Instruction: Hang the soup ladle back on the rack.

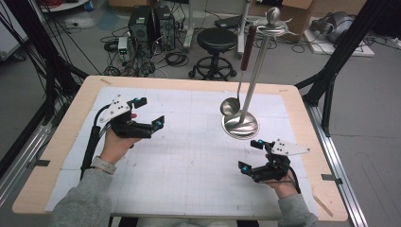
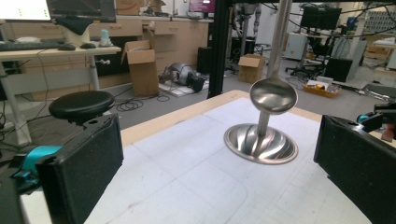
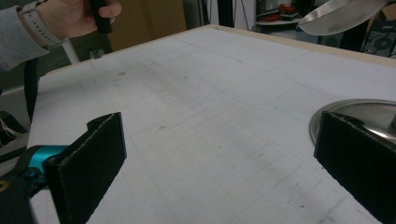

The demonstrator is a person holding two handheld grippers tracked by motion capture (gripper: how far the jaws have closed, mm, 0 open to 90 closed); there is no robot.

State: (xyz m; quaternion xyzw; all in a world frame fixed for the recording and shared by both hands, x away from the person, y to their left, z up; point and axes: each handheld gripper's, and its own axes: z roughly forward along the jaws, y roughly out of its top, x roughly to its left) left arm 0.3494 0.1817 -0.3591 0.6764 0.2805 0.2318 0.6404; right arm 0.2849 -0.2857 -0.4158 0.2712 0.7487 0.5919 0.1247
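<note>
A steel stand with a round base (image 1: 241, 125) and a tall pole rises at the table's right centre. From its top hook hangs a ladle with a dark red handle (image 1: 248, 47); the ladle's bowl (image 1: 230, 106) hovers just above the base. My left gripper (image 1: 149, 112) is held open over the mat's left side, well apart from the stand. My right gripper (image 1: 250, 154) is open a little in front of the base. The left gripper view has the ladle bowl (image 2: 273, 95) and stand base (image 2: 260, 142) ahead between its wide jaws. In the right gripper view the base (image 3: 359, 116) lies by the right jaw.
A white gridded mat (image 1: 189, 161) covers the wooden table (image 1: 61, 142). Beyond the far edge stand a black stool (image 1: 216, 40) and computer towers (image 1: 151, 23). Black frame legs (image 1: 335, 71) flank the table's right side.
</note>
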